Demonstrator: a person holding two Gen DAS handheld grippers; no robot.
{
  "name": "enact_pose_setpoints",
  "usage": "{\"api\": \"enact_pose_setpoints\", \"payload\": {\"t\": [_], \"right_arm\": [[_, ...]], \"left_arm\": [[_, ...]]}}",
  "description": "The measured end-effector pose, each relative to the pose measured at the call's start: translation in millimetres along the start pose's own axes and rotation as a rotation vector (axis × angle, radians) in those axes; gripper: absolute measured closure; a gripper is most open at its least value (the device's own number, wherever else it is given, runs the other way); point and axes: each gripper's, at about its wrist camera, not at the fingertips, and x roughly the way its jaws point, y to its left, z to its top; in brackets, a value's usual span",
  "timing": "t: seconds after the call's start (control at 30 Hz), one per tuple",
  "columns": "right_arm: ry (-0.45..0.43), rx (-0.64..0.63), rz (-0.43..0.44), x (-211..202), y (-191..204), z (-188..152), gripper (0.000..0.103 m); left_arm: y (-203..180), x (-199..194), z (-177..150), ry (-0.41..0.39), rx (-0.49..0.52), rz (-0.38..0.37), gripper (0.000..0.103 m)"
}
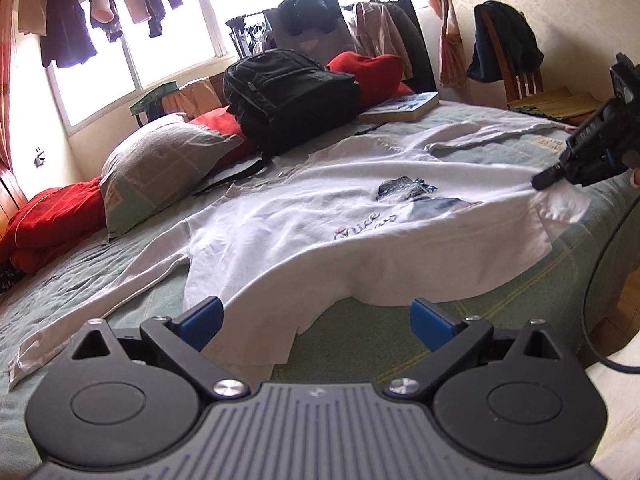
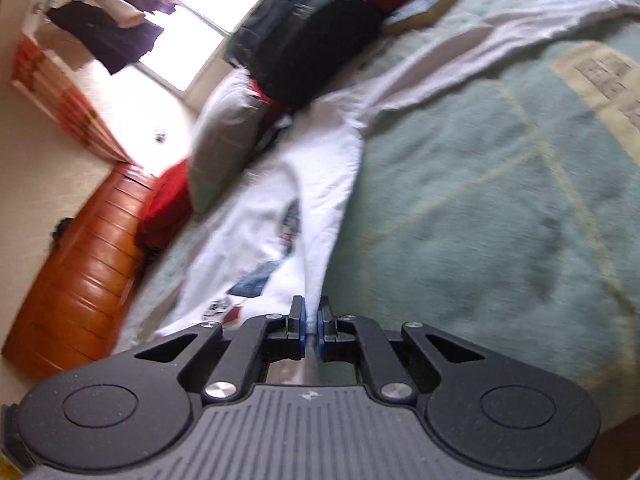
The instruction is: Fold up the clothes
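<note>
A white long-sleeved shirt point(image 1: 320, 224) with a dark print on its chest lies spread across the green bedspread point(image 1: 380, 344). My left gripper point(image 1: 316, 322) stands open just short of the shirt's near hem, blue pads wide apart with nothing between them. My right gripper point(image 1: 540, 182) shows at the right edge of the left wrist view, pinching the shirt's right hem edge and lifting it a little. In the right wrist view that gripper point(image 2: 311, 318) is shut on a fold of the white shirt point(image 2: 280, 216), which stretches away from the jaws.
A black backpack point(image 1: 288, 92), a book point(image 1: 400, 106), a grey pillow point(image 1: 160, 164) and red bedding point(image 1: 48, 224) lie along the far side of the bed. A wooden chair point(image 1: 520, 76) with draped clothes stands at the far right. Laundry hangs by the window point(image 1: 100, 4).
</note>
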Motion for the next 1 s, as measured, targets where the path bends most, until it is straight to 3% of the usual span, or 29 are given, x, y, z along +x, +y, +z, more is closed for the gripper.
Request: {"api": "enact_pose_setpoints", "payload": {"t": [0.17,0.3,0.4,0.6,0.73,1.0], "right_arm": [[-0.045,-0.011,-0.067,-8.7,-7.2,2.2,0.090],[-0.084,-0.157,-0.037,-20.0,23.4,5.8,0.082],[-0.026,-0.294,0.058,-5.9,61.3,-0.8,0.078],[0.221,-0.527,0.267,59.5,138.2,-36.0,0.078],[0.328,-0.639,0.285,99.0,169.5,-55.9,0.078],[0.335,-0.624,0.217,146.7,164.5,-24.1,0.078]], "left_arm": [[10.2,-0.5,-7.4,0.047,-0.003,0.025,0.003],[27.0,-5.3,-11.6,0.080,-0.060,-0.008,0.003],[34.4,-9.3,-11.4,0.095,-0.109,-0.060,0.003],[27.7,-2.5,-9.2,0.103,-0.091,-0.192,0.003],[25.0,17.7,-10.9,0.136,-0.061,-0.221,0.003],[58.6,70.2,-16.3,0.183,-0.127,-0.264,0.003]]}}
